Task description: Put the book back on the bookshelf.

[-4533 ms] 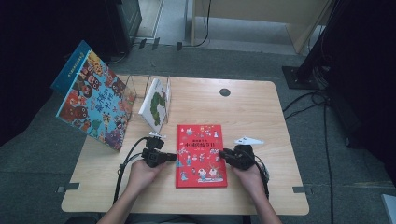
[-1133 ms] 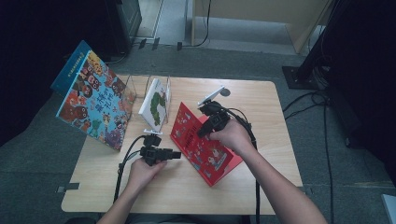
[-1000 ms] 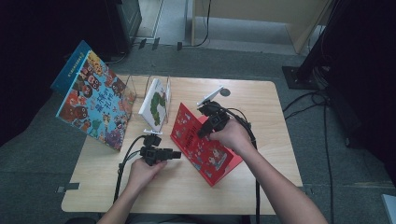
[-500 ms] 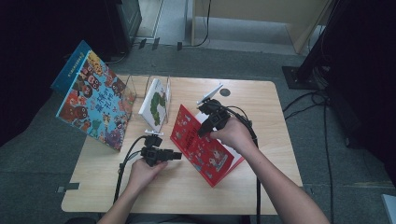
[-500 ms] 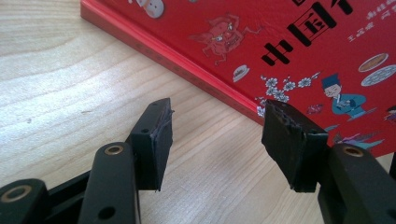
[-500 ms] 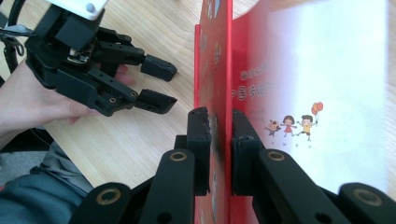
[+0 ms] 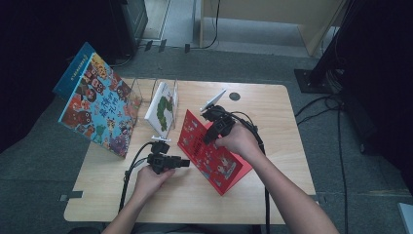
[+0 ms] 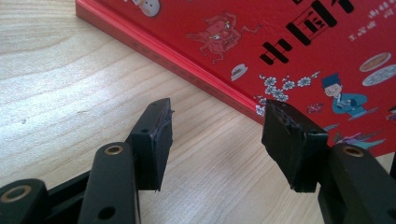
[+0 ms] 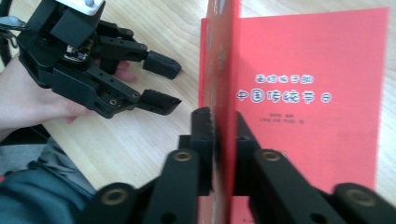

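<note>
The right gripper (image 9: 224, 140) is clamping its black pads on the raised cover (image 9: 223, 65) of the red book (image 7: 212, 151), lifted open; its jaws have just been closing on that thin card. Its own view is showing what the high view hides: the plain red title page (image 9: 317, 93) with white characters. The left gripper (image 7: 182, 163) is resting at the book's 9 o'clock, jaws standing apart with nothing between them. The left gripper view is giving the glossy illustrated cover and the stacked page edge lying on the pale wood-grain table (image 7: 272, 112). At the table's 10 o'clock, a large colourful book (image 7: 97, 112) is leaning.
</note>
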Motion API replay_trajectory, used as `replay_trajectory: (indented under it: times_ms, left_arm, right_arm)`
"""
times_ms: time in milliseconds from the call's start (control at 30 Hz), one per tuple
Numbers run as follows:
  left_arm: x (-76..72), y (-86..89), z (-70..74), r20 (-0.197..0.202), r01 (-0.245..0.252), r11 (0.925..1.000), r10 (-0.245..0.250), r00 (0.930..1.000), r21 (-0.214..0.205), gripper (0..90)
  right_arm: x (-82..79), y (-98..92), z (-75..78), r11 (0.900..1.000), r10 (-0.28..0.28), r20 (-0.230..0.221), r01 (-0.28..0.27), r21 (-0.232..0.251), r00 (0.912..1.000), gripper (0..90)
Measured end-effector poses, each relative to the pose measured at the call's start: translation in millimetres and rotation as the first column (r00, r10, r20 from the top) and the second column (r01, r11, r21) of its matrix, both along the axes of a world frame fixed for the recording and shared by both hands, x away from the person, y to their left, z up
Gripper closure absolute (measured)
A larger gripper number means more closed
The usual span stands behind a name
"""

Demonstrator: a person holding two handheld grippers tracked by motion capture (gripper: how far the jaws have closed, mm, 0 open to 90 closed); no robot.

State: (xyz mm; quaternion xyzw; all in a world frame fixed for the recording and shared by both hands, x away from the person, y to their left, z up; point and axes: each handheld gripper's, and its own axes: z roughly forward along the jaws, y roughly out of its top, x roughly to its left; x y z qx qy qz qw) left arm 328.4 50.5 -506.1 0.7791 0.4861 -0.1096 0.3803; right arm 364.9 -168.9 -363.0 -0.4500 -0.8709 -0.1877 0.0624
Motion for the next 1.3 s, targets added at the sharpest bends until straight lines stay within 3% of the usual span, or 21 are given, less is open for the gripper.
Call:
replay_trajectory:
  times_ms: [200, 300, 500, 700, 833, 1067, 1133, 1300]
  left_arm:
    - [-0.2, -0.1, 0.7, 0.004, -0.001, 1.0, 0.001, 1.0, -0.008, 43.0]
    - [-1.1, -0.7, 1.4, 0.022, -0.006, 0.9999, 0.005, 0.9997, 0.009, 42.6]
    - [-1.2, -0.4, 2.6, 0.019, -0.006, 1.0, 0.006, 0.9998, 0.001, 41.9]
    - [-1.1, -0.2, 6.6, 0.022, -0.002, 0.9999, 0.003, 0.9998, -0.012, 40.4]
    - [-1.7, -2.3, 9.2, 0.039, 0.001, 1.0, -0.001, 0.9992, 0.006, 39.5]
    - [1.0, -1.3, 13.6, 0.026, 0.011, 0.9993, -0.01, 0.9996, -0.036, 38.8]
    - [0.7, -0.8, 15.1, 0.025, 0.014, 0.9979, -0.013, 0.9996, -0.064, 38.9]
    - [0.9, -1.9, 21.6, 0.044, 0.027, 0.995, -0.023, 0.9988, -0.097, 37.0]
  right_arm:
    - [4.0, -3.4, -0.6, 0.9995, -0.022, -0.037, 0.022, 0.021, 0.9991, 87.7]
    - [4.3, -4.6, -0.2, 0.9994, -0.019, -0.046, 0.02, 0.029, 0.9988, 87.8]
    - [0.7, -3.2, 5.5, 0.9992, -0.013, -0.012, 0.013, 0.037, 0.9998, 88.1]
    - [0.9, -10.3, 20.8, 0.9967, -0.015, -0.012, 0.016, 0.08, 0.9998, 88.2]
    - [-0.4, -10.3, 30.8, 0.9964, -0.006, -0.009, 0.006, 0.084, 0.9999, 88.2]
    - [-3.5, -10.7, 40.6, 0.9949, 0.013, 0.001, -0.013, 0.1, 0.9999, 88.1]
    - [-3.5, -12.4, 41.9, 0.9945, 0.008, 0.004, -0.008, 0.104, 1.0, 88.2]
    - [-3.9, -14.1, 42.8, 0.9919, 0.018, -0.005, -0.017, 0.126, 0.9998, 88.2]
